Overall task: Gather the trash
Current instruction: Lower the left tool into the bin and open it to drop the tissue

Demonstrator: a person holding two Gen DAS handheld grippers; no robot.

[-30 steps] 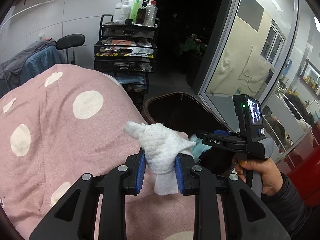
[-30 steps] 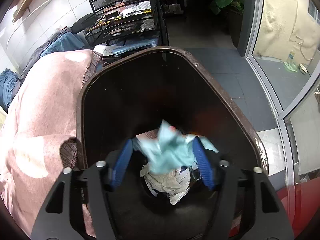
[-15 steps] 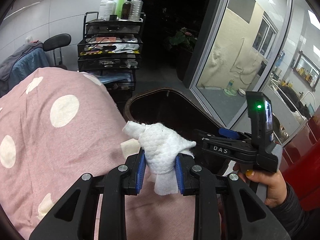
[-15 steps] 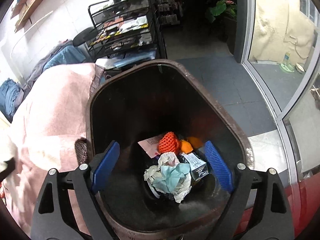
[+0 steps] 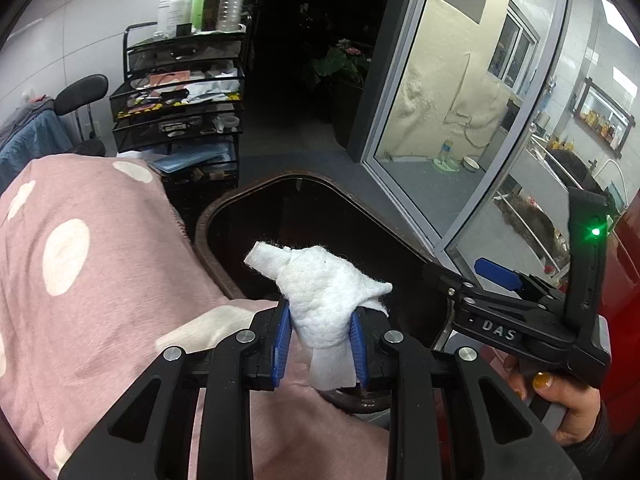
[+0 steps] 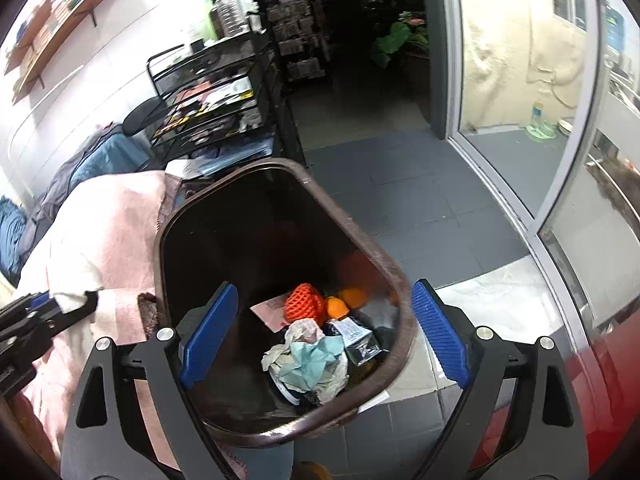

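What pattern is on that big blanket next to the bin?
The blanket is pink with large white polka dots, clearest in the left wrist view.

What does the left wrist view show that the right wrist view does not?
Only the left wrist view shows the white wad clamped in the left gripper in full. Only the right wrist view shows the bin's contents: teal paper, orange net, and the open right gripper. Both show the bin and pink cover.
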